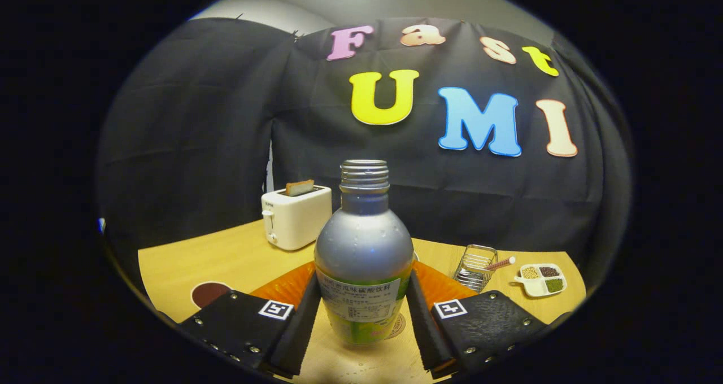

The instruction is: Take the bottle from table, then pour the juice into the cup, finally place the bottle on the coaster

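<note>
An uncapped silver bottle [364, 248] with a green and white label stands upright between my fingers. My gripper [362, 310] is shut on the bottle, one finger pressed against each side of its lower body. A pale round coaster [399, 326] with a brown ring peeks out from under the bottle's base on the right side. I cannot tell whether the base rests on it or hangs just above. A dark brown round thing with a pale rim [209, 293] sits on the wooden table [226, 257], left of my left finger; whether it is the cup I cannot tell.
A white toaster [295, 217] with a slice of bread in it stands at the back left, near the black cloth wall. Beyond my right finger are a wire basket [474, 266] holding a stick and a small white divided dish [541, 278] of grains.
</note>
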### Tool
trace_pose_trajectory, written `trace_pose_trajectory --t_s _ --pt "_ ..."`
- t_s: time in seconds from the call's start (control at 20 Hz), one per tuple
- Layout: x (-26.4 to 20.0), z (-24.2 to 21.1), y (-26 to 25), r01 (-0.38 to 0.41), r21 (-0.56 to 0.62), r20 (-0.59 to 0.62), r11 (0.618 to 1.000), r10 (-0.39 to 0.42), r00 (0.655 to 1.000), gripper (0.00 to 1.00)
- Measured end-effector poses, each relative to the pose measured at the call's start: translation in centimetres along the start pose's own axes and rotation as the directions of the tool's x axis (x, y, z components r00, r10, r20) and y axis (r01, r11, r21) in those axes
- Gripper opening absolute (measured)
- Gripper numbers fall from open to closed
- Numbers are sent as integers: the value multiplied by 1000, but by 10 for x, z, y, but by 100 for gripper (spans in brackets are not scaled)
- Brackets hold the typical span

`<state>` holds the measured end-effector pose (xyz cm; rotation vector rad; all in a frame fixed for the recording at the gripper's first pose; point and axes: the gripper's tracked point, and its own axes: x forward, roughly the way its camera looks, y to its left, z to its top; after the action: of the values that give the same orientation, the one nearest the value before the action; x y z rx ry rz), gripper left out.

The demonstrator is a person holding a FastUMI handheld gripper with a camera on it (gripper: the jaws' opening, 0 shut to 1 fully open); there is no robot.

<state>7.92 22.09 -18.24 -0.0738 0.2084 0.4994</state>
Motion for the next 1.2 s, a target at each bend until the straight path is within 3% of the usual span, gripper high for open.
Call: trace_pose_trajectory --t_s 0.3,0.55,1.2 --pt "29 -18 -14 -8 70 -31 998 10 999 76" --pt "50 -41 -18 35 97 -43 995 -31 999 76" --pt "73 -82 -27 97 80 -67 992 -92 993 76"
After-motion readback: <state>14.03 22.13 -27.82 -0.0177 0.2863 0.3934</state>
